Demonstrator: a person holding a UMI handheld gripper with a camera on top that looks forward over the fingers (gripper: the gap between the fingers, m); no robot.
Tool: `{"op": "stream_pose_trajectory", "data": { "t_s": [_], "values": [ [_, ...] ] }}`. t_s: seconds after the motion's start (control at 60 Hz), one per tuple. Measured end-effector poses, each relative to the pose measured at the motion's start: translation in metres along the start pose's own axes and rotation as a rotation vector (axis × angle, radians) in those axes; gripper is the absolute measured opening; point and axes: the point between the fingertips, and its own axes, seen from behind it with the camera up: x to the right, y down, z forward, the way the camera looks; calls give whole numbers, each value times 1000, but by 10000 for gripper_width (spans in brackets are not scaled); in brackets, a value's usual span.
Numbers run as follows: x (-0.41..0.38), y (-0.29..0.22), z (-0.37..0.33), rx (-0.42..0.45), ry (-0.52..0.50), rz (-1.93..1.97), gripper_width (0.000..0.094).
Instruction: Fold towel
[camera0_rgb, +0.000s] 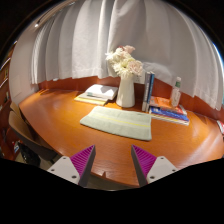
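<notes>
A pale green towel (117, 121) lies flat on the round wooden table (60, 125), spread out beyond my fingers. My gripper (113, 163) hovers over the table's near edge, well short of the towel. Its two fingers with purple pads (82, 160) stand wide apart with nothing between them but bare tabletop.
A white vase of pale flowers (126, 78) stands just behind the towel. A stack of books with a small bottle (168, 104) is to the right of it. A folded white cloth on a book (98, 94) lies to the left. White curtains hang behind. A dark chair (25, 140) stands at the left.
</notes>
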Motion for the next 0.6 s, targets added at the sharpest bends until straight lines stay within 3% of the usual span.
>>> {"op": "stream_pose_trajectory", "data": {
  "t_s": [0.1, 0.25, 0.483, 0.6],
  "values": [
    [-38, -9, 40, -31, -10, 25, 710],
    [-72, -46, 120, -56, 52, 50, 701],
    [-66, -81, 226, -113, 139, 123, 689],
    [-49, -73, 258, -162, 180, 125, 671]
  ]
}}
